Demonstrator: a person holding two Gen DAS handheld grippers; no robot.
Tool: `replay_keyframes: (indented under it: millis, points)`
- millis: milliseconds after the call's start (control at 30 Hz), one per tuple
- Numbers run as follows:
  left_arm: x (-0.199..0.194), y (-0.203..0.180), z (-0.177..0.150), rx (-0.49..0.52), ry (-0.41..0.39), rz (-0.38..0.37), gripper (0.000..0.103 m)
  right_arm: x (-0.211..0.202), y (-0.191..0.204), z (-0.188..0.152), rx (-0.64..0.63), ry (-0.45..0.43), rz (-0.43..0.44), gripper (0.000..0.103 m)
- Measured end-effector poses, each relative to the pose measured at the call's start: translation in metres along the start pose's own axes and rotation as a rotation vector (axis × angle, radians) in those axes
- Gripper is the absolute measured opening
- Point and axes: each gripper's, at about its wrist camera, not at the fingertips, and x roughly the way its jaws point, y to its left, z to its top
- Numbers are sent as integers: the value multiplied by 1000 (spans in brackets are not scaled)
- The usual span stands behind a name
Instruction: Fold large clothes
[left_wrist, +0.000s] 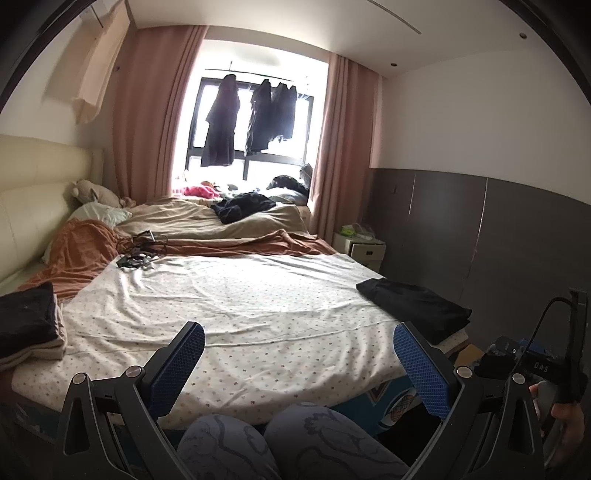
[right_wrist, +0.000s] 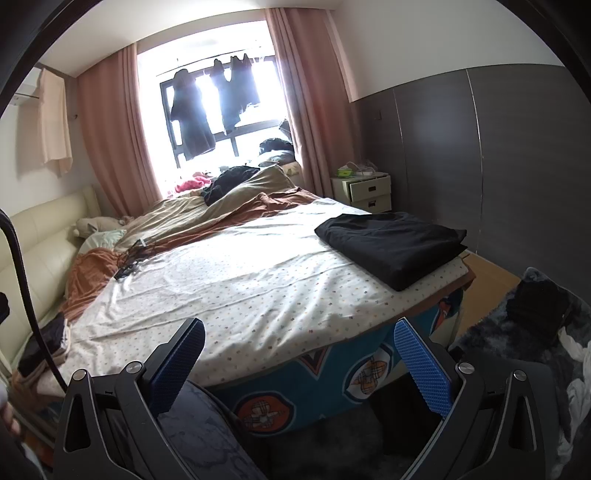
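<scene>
I hold my left gripper (left_wrist: 299, 354) above my knees at the foot of the bed, its blue-padded fingers spread wide with nothing between them. My right gripper (right_wrist: 300, 352) sits the same way, fingers apart and empty, over the bed's near edge. The folded black garment (right_wrist: 391, 245) lies flat on the white dotted bedsheet (right_wrist: 229, 288), at the bed's right corner near the grey wall panels (right_wrist: 517, 155). A stack of folded dark and beige clothes (left_wrist: 29, 325) rests at the sheet's left edge. Dark clothes (left_wrist: 221, 125) hang in the window.
</scene>
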Motion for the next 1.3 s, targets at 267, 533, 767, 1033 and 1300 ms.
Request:
replay_keyframes:
  millis: [267,533,767,1033,1300]
  points:
    - [-3,5,-2,-8,3,22,103,-3,1,-1,-1,2,1,103]
    - [-4,4,-2,-13,2,25,103,-7,1,-2,0,-6,0,103]
    - [-7,4,-1,-10,2,23,103,-8,1,-2,2,-3,0,103]
    - [-10,4,-2,-12,3,16,103,-11,1,-5,4,-1,-1,103]
    - [-12,0,-3,-5,-1,15,103,-12,1,-5,4,-3,1,103]
